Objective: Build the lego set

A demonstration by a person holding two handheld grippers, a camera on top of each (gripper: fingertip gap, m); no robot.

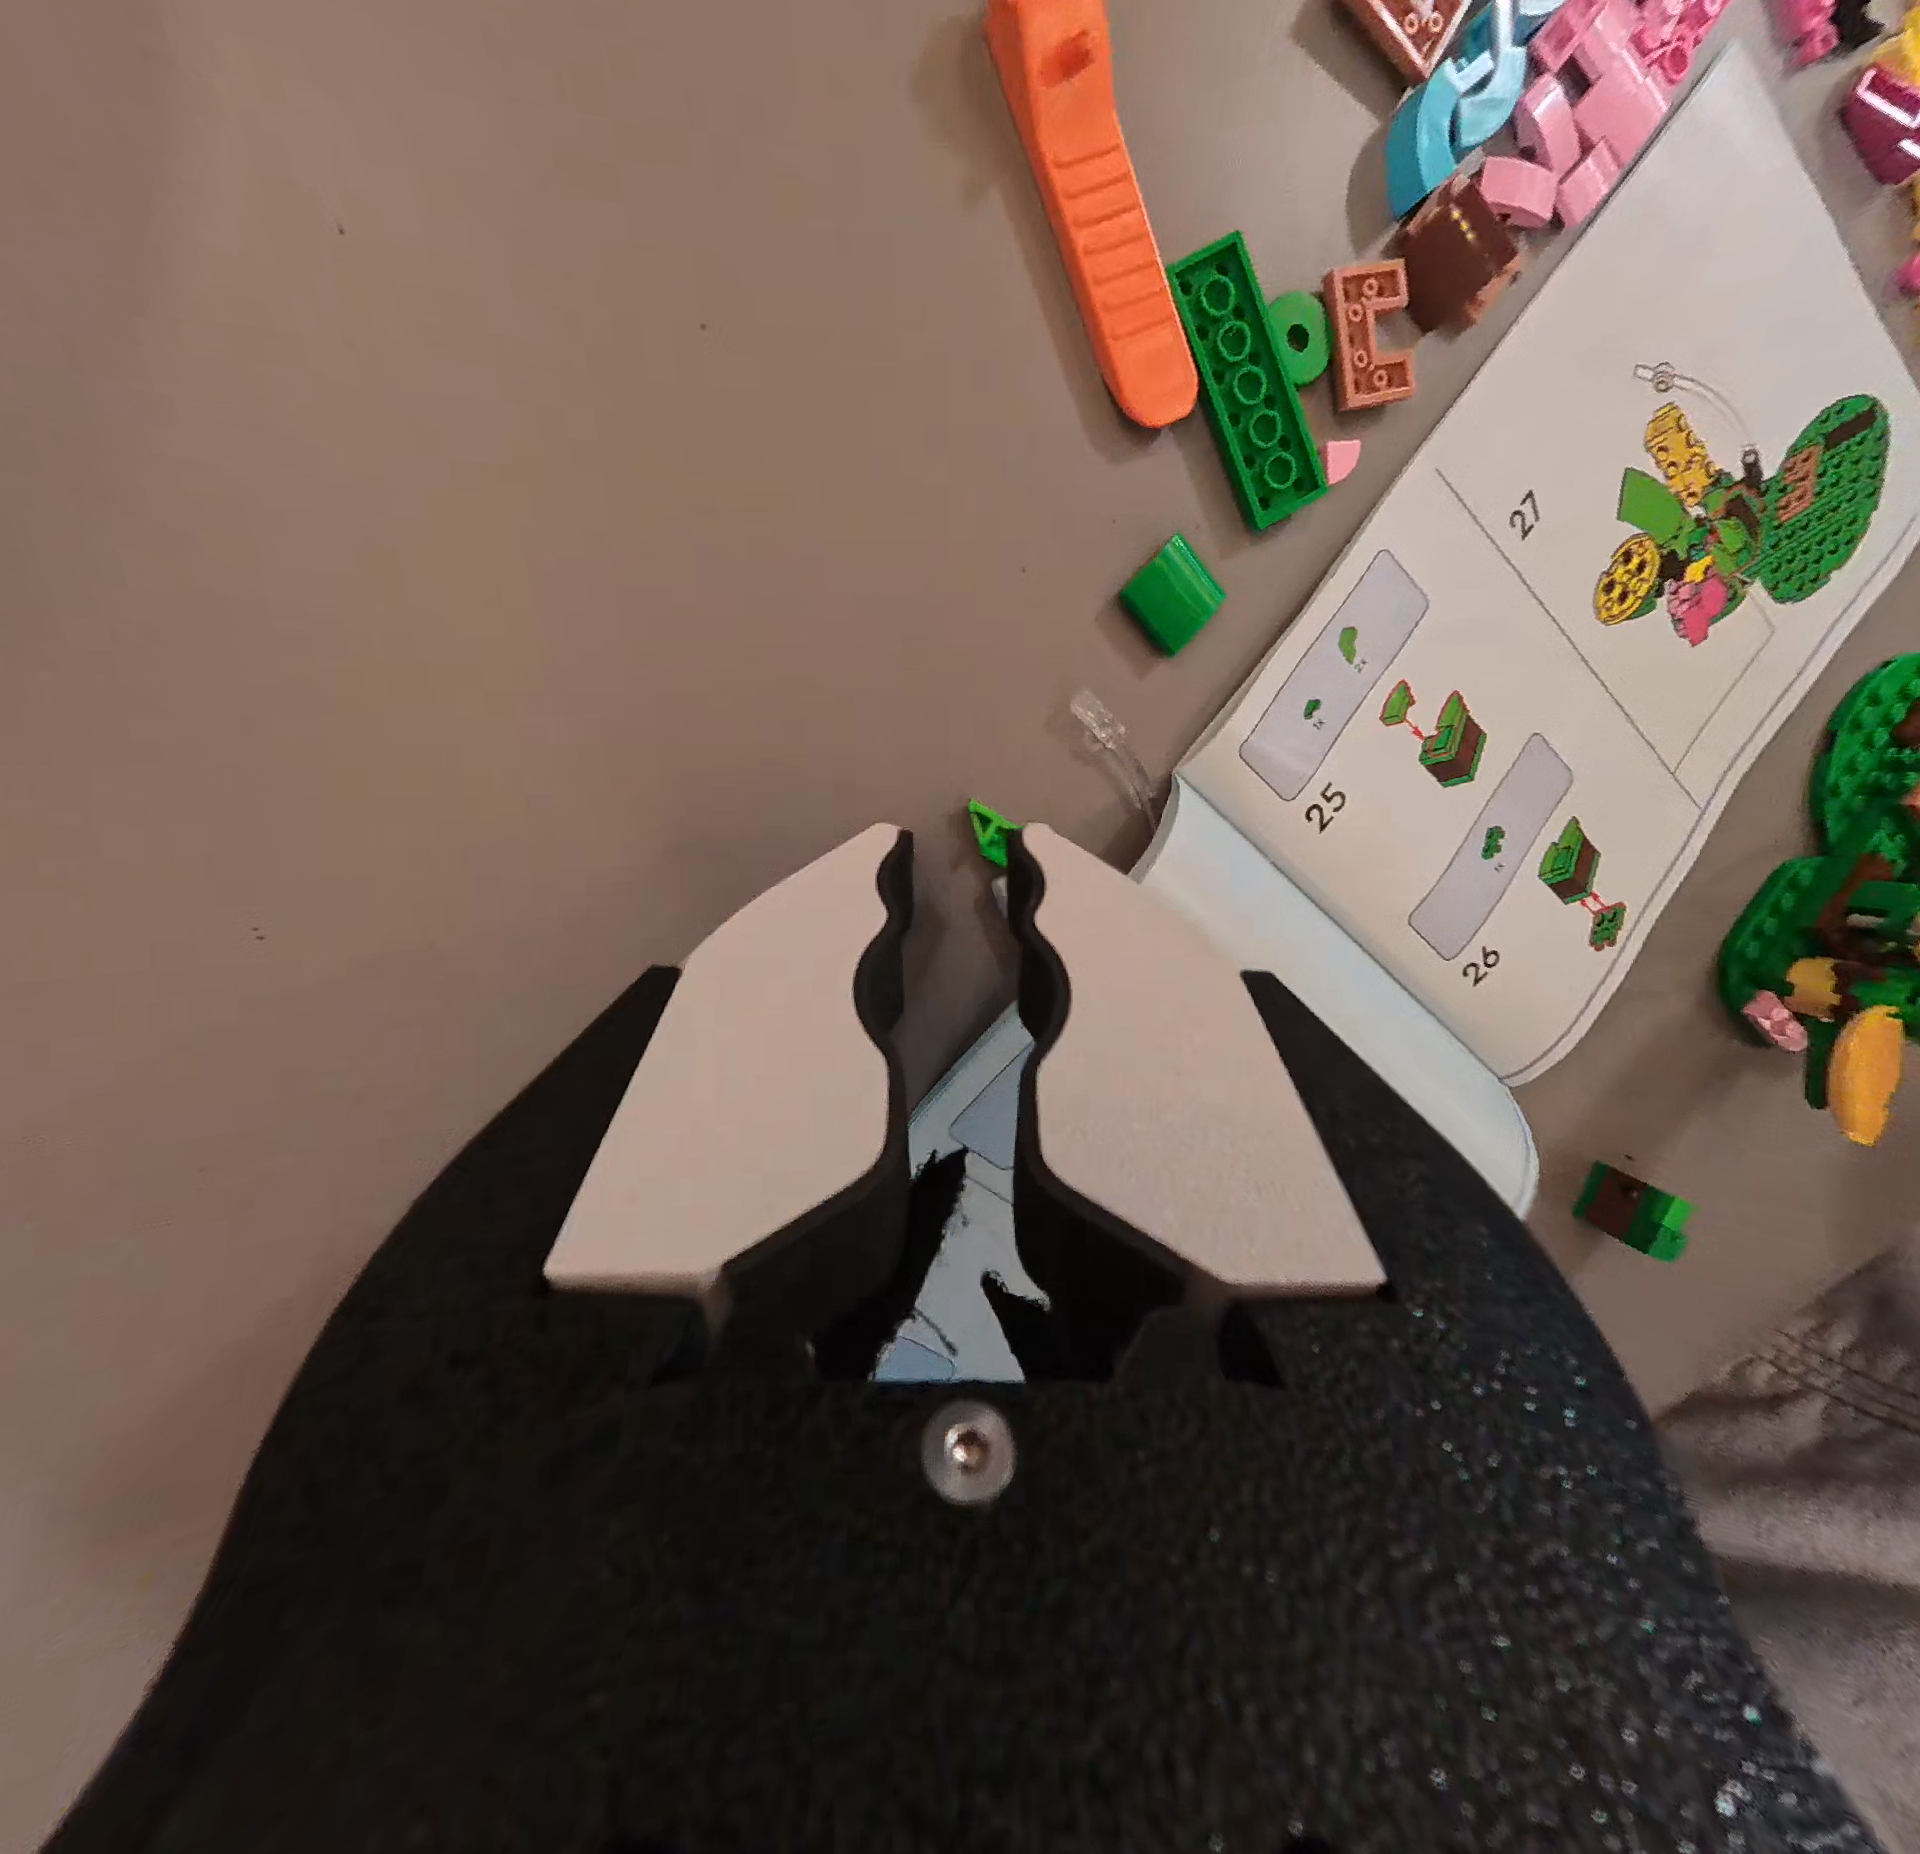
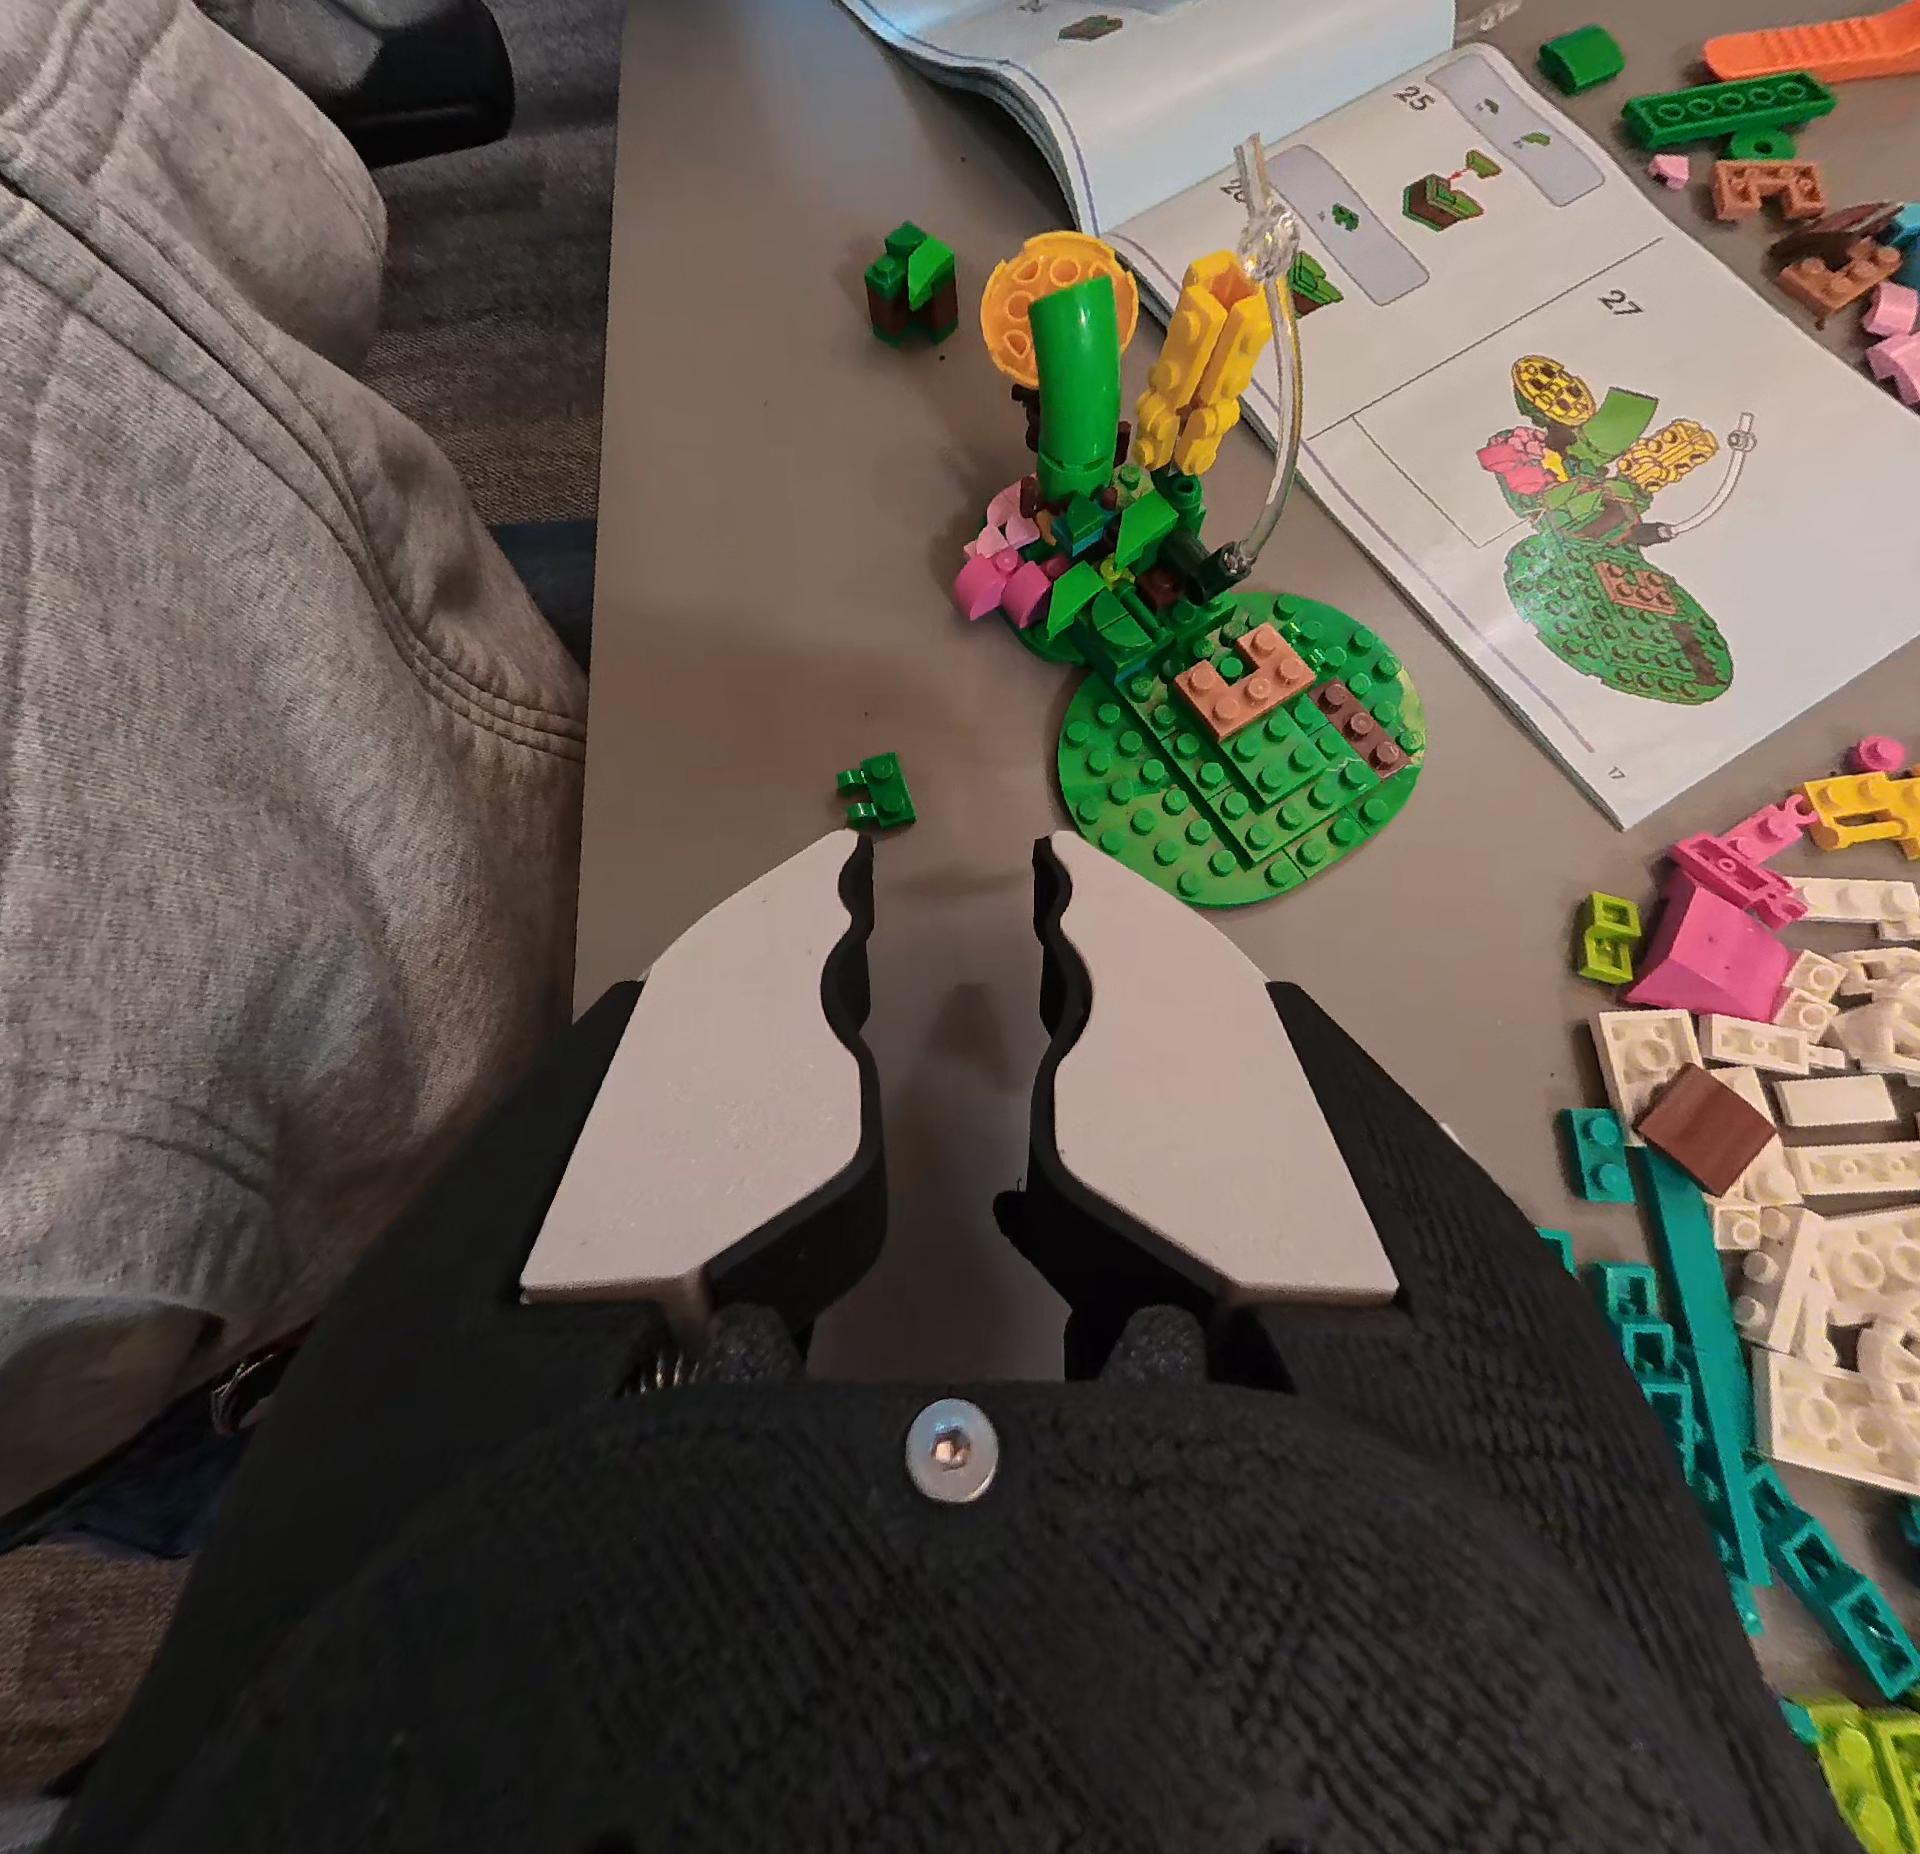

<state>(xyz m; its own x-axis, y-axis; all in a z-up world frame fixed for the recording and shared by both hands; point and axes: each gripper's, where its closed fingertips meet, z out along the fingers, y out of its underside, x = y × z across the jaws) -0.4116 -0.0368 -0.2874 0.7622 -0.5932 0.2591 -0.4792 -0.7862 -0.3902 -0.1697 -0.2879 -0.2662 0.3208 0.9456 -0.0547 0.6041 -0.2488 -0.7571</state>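
The left gripper (image 1: 961, 843) hangs above the grey table (image 1: 416, 454), jaws slightly apart with nothing between them. A small bright-green piece (image 1: 989, 830) lies on the table just beyond the fingertips, beside the right-hand one, not gripped. The open instruction booklet (image 1: 1558, 661) lies flat to its right, likely kept there for reference.

The right gripper (image 2: 948, 848) is also empty, jaws wider, pointing down and forward over bare table. A small green clip plate (image 2: 878, 791) rests just ahead of its left fingertip (image 2: 831, 854), apart from it. The partly built model (image 2: 1236, 755) on its round green base stands just ahead to the right, loose bricks (image 2: 1787, 1077) heaped farther right within reach.
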